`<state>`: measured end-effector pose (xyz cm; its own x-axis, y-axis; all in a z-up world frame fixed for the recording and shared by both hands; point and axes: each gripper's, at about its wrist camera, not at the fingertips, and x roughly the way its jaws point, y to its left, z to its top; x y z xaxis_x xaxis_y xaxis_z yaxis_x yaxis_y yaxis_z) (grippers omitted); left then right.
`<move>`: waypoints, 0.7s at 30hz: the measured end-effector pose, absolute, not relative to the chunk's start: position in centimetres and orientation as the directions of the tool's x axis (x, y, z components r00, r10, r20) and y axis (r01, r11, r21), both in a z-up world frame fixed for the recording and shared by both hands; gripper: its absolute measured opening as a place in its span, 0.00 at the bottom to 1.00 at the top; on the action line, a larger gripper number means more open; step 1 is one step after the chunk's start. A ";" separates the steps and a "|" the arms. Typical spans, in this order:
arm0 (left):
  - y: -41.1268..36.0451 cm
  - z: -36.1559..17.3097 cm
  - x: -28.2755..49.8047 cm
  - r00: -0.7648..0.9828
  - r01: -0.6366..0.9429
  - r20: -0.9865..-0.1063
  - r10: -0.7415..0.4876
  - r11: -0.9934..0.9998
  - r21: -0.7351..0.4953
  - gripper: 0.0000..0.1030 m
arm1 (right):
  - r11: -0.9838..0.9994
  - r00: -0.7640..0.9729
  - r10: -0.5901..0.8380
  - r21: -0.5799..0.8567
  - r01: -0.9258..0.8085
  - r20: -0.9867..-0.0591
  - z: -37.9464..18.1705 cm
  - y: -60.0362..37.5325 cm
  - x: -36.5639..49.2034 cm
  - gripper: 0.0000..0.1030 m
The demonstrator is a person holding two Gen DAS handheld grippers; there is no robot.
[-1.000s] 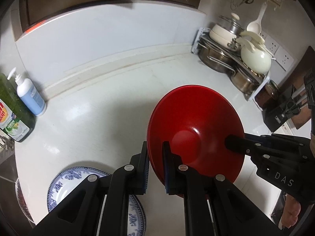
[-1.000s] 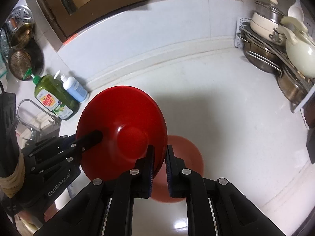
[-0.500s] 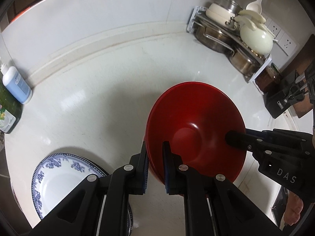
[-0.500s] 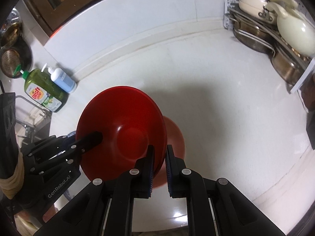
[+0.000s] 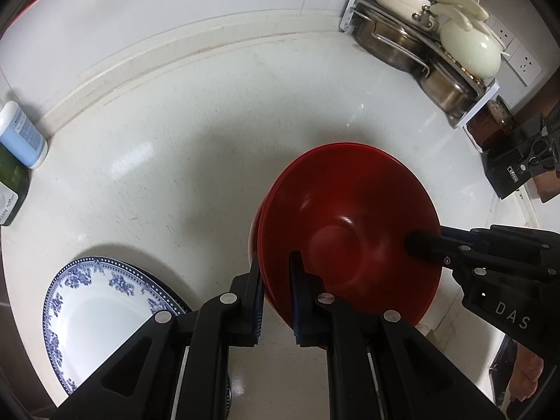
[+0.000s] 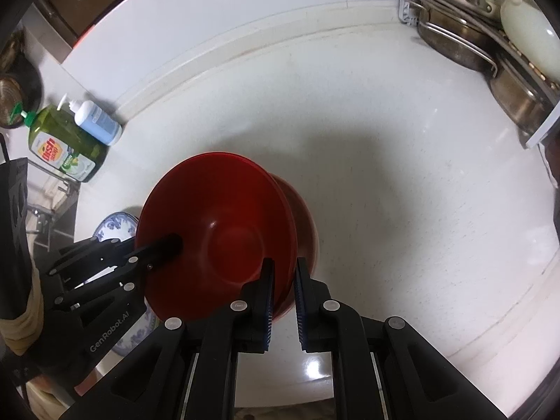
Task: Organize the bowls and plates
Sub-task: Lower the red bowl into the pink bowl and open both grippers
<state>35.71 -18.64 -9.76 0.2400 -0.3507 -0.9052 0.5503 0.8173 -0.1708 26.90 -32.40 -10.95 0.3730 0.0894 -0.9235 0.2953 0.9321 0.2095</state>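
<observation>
A red bowl (image 5: 350, 224), its rim layered like nested bowls, hangs tilted just above the white counter (image 5: 196, 161). My left gripper (image 5: 276, 262) is shut on its near-left rim. My right gripper (image 6: 283, 269) is shut on the opposite rim of the red bowl (image 6: 227, 231). Each gripper shows in the other's view: the right gripper's finger (image 5: 423, 243) reaches into the bowl, and so does the left one's finger (image 6: 164, 245). A red reflection (image 6: 304, 220) on the counter nearly meets the bowl. Whether the bowl touches the counter I cannot tell. A blue-and-white plate (image 5: 101, 311) lies to the left.
A green dish-soap bottle (image 6: 63, 147) and a blue pump bottle (image 6: 96, 122) stand at the back left. A rack of steel pots (image 5: 420, 45) with a cream kettle (image 5: 469, 49) fills the back right. A black knife block (image 5: 514, 164) stands at the right.
Both grippers have sunk toward the counter with the red bowl held between them. The red reflection has closed in under the bowl, and more of the blue-and-white plate shows.
</observation>
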 end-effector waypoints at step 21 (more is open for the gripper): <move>-18.5 -8.8 35.5 0.295 0.567 -0.891 -0.344 0.814 -0.127 0.34 | 0.947 0.366 0.064 0.172 0.271 -0.929 -11.6 -32.3 27.1 0.15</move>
